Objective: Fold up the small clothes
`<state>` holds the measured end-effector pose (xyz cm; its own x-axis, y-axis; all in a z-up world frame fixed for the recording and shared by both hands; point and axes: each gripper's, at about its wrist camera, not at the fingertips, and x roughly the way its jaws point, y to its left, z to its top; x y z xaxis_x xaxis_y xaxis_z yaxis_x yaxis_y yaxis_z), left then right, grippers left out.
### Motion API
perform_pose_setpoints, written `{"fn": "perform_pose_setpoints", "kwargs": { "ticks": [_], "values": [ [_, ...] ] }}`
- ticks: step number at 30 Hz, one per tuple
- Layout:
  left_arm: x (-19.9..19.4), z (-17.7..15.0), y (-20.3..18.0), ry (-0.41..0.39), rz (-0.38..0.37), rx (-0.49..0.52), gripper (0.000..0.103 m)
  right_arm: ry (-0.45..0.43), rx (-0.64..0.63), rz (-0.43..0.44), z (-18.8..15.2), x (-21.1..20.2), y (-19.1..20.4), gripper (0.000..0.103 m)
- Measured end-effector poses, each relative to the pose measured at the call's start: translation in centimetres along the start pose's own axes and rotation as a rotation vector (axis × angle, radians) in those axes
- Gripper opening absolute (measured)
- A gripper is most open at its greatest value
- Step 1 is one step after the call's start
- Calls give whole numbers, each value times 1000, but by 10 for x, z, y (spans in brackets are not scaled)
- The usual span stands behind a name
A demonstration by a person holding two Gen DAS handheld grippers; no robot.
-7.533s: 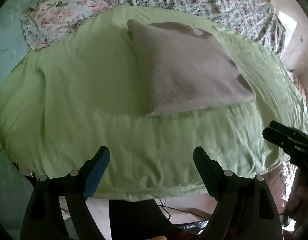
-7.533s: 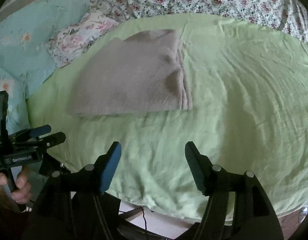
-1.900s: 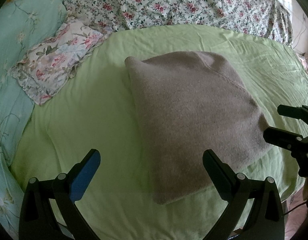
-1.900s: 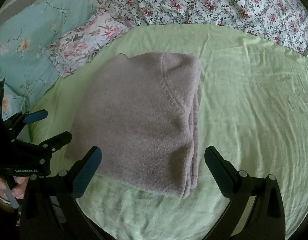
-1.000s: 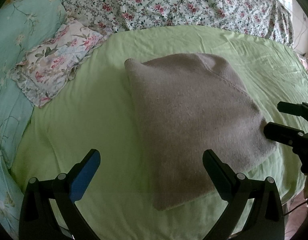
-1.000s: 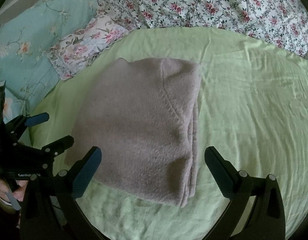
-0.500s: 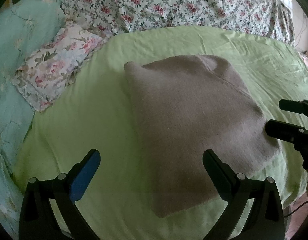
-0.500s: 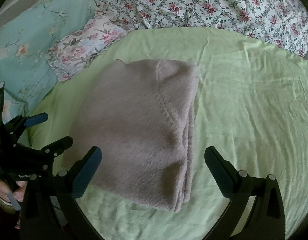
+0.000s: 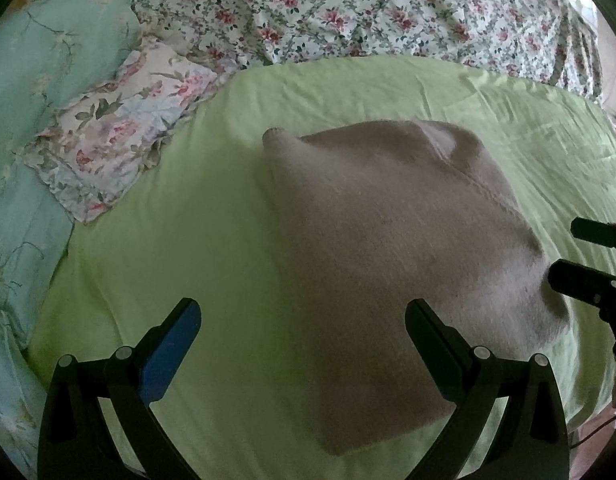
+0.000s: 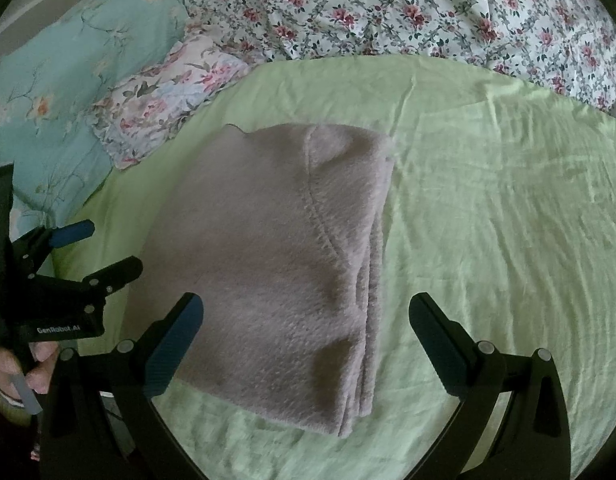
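**Both tongs move in over the folded fleece garment**

A few seconds ago both tongs hung back past the near edge of the bed, with the garment lying well away from them. Now they have come forward and down: the grey-brown fleece garment (image 9: 392, 248) fills the middle of each wrist view, and over the last second its near edge has crept closer to the fingers.

The garment lies flat on the green bedsheet (image 9: 195, 240), already doubled over, with stacked layers showing along its right edge in the right wrist view (image 10: 368, 320). A curved seam runs across its top face. A floral pillow (image 9: 119, 136) sits to the far left, clear of the work, and a flowered quilt (image 10: 428, 8) lies along the far side.

The left tongs (image 9: 301, 316) are spread wide and empty, with the garment's near left corner lying between and beyond the fingers. The right tongs (image 10: 305, 312) are likewise released and hold nothing, poised over the near right part of the fleece. In the left wrist view, one finger (image 9: 580, 284) of the right tongs sits right at the garment's right edge; contact cannot be told.

This reads as an approach for another fold: each side is lining up on a near corner, but nothing is gripped yet.
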<state>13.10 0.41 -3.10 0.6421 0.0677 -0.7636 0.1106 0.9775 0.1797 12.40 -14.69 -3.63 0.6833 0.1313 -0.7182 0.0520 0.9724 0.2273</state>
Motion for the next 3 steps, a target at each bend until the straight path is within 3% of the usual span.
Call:
{"fn": "perform_pose_setpoints", "kwargs": {
  "ticks": [3],
  "values": [
    [-1,0,-1,-3,6,-3,102,1,0,3,1,0,0,102]
  ]
}}
